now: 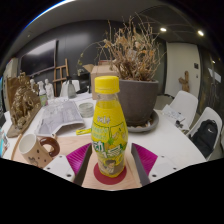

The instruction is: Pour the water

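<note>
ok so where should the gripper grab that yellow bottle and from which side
Take the yellow bottle around its labelled middle, coming straight in from the gripper's side, level with the table. It stands upright on a coaster, between the open fingers, with gaps either side. The body is widest and straight there, while the neck under the orange cap narrows.

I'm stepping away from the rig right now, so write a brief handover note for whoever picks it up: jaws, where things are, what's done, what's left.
Gripper: the jaws flank the yellow bottle, which stands upright between them; whether the pads press on it cannot be told.
Things: the bottle has its orange cap on. A mug stands on the white table, off to one side of the bottle. A potted dry plant stands behind.
Done: bottle approached.
Left: secure grip, lift, pour, likely into the mug.
</note>
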A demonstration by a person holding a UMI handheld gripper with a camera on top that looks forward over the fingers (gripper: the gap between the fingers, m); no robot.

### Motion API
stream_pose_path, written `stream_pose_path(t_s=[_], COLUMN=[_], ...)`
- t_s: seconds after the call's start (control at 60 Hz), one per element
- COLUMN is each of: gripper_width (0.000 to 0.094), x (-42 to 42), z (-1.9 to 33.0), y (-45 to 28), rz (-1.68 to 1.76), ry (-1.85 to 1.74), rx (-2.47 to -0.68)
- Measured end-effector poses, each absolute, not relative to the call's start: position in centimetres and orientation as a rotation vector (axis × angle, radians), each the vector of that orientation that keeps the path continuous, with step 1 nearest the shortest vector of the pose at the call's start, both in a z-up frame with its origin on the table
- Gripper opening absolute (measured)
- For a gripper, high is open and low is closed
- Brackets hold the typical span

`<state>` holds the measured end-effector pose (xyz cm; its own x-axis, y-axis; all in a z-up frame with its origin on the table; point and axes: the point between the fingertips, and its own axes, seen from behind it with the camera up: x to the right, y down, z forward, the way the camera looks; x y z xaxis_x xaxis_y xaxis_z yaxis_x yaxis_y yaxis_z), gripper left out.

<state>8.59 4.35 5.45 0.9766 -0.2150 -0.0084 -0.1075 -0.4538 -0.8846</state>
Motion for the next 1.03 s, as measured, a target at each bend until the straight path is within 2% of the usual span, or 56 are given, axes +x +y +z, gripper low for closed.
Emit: stream_pose_path(t_s=[0.017,0.033,0.067,0.233,0.483,0.6,0.833,1.033], gripper_width=[0.0867,0.087,0.0848,0.0858,0.0861,0.0862,0.0861,0.0858], x=[8.5,8.5,8.3,6.8,-0.9,-4.4,-7.9,-8.5], z=[5.4,5.5,5.8,10.1,18.3,21.0,24.4,24.8], y=[4.1,3.9,3.3,-1.6,-15.1,-21.6,-29.3,-31.7], rz=[-0.126,-0.128,-0.129,-0.184,-0.202,-0.224,-0.284,-0.266], ry=[0.228,0.23,0.222,0.202,0.204,0.178,0.127,0.162], rx=[-2.06,-2.071,-2.083,-2.102,-2.136,-2.158,-2.146,-2.154])
